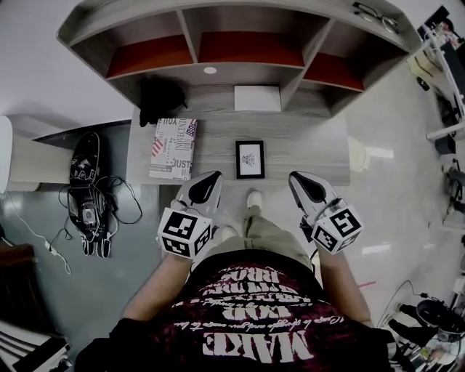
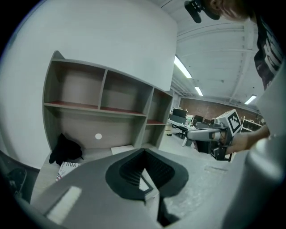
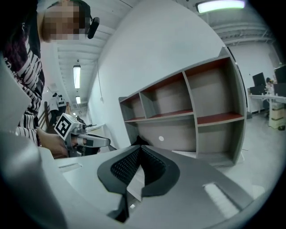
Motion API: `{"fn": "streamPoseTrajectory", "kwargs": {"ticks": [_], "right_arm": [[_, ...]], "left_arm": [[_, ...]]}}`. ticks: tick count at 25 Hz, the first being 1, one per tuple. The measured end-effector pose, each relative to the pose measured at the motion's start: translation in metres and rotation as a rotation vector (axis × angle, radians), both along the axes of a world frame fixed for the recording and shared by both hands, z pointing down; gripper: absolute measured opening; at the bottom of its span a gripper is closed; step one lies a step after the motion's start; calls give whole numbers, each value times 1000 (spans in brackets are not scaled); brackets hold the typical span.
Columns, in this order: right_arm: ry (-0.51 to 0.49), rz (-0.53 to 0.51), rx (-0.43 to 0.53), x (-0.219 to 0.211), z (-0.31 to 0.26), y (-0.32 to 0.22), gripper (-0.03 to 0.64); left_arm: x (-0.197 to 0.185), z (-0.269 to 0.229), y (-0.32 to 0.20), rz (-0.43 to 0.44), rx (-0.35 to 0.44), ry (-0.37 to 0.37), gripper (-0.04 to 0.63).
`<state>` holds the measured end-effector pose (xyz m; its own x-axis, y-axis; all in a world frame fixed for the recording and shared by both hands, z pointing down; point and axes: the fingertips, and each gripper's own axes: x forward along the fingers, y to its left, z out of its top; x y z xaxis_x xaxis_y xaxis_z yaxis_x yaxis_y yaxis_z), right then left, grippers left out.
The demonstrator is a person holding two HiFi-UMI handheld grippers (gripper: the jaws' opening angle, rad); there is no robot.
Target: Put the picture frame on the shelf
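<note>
The black picture frame [image 1: 250,159] lies flat on the grey desk [image 1: 305,142], a little ahead of me and between both grippers. A corner of the frame [image 2: 145,184] shows through the gap behind the left pads. The shelf unit [image 1: 211,47] with red-lined compartments stands at the back of the desk, and also appears as the shelf [image 2: 103,109] and the shelf [image 3: 187,114]. My left gripper [image 1: 211,179] hovers at the desk's near edge, left of the frame, shut and holding nothing. My right gripper [image 1: 297,178] hovers to the frame's right, also shut and holding nothing.
A book with flag print [image 1: 173,148] lies left of the frame, a black bundle [image 1: 160,98] behind it. A white box [image 1: 257,98] sits under the middle compartment. Glasses [image 1: 376,16] rest on the shelf top. Shoes and cables [image 1: 87,192] lie on the floor at left.
</note>
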<state>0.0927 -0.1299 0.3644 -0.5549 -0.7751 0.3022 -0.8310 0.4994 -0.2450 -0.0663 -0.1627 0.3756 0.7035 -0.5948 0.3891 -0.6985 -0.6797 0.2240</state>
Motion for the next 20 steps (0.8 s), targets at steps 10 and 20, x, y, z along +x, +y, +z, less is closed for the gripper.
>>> {"fn": "streamPoseTrajectory", "kwargs": {"ticks": [10,20], "right_arm": [[-47,26,-144,38,74,-38,25],[-55,-6,-301,53,155,-53,25]], "left_arm": [[13,70,-41,-37,-120,-47,0],[19,152,-58,-99,-277,-74,0]]}}
